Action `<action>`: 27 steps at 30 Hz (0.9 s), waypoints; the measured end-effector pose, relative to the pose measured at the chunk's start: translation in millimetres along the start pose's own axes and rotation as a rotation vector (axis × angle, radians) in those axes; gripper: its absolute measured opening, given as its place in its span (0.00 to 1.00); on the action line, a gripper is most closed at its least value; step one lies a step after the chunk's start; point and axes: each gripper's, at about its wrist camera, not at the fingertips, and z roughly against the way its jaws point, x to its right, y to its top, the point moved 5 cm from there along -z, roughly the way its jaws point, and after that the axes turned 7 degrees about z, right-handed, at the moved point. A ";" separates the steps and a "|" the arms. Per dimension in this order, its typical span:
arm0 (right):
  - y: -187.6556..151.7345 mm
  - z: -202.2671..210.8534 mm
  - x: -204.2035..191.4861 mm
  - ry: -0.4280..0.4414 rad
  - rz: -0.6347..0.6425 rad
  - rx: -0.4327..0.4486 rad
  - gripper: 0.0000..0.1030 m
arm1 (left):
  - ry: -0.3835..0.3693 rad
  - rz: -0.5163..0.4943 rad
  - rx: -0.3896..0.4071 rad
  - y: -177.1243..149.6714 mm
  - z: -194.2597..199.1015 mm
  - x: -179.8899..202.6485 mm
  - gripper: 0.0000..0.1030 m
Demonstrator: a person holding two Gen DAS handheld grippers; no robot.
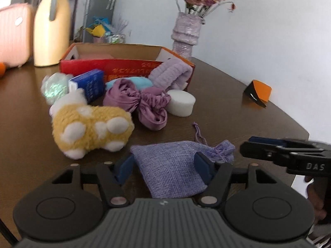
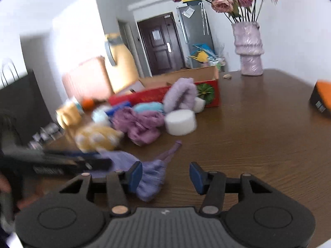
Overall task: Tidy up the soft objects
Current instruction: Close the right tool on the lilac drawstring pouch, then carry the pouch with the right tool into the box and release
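Observation:
A flat lavender drawstring pouch [image 1: 171, 169] lies on the brown table [image 1: 227, 107], between the fingers of my left gripper [image 1: 165, 163]. The jaws stand apart and the cloth is not squeezed. My right gripper [image 2: 165, 173] is open over the table, with the pouch's gathered neck [image 2: 152, 177] beside its left finger. In the left wrist view the right gripper [image 1: 258, 146] comes in from the right edge. Beyond the pouch lie a yellow and white plush [image 1: 91, 128], a purple satin cloth [image 1: 140, 101], a white foam cylinder [image 1: 181, 103] and a lilac fluffy cloth [image 1: 169, 73].
A red cardboard box [image 1: 115, 67] stands open behind the pile, with a blue carton [image 1: 89, 84] and a mint puff [image 1: 54, 87] in front of it. A yellow jug [image 1: 51, 33], a pink case [image 1: 14, 35] and a vase [image 1: 186, 35] stand at the back. An orange and black box [image 1: 258, 93] sits at the right edge.

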 end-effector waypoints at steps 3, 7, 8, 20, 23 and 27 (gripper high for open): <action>-0.5 -4.8 -3.6 0.070 -0.084 0.032 0.49 | 0.010 0.044 -0.004 -3.1 4.6 -6.6 0.63; -6.1 -27.8 -9.3 0.079 -0.131 -0.016 0.34 | -0.033 0.088 -0.021 -6.5 6.4 -11.2 0.30; -8.3 -33.4 -10.3 0.086 -0.139 -0.027 0.28 | -0.059 0.086 -0.028 -8.2 7.1 -9.7 0.26; -8.1 -29.7 -14.4 0.036 -0.133 0.000 0.14 | -0.126 0.017 -0.038 -19.2 3.3 20.5 0.13; -10.3 -24.2 -9.1 0.000 -0.130 0.000 0.14 | -0.140 0.000 -0.032 -18.9 3.0 27.0 0.13; -9.4 -18.2 -2.7 -0.017 -0.136 0.017 0.13 | -0.142 -0.024 -0.018 -10.9 2.2 31.1 0.12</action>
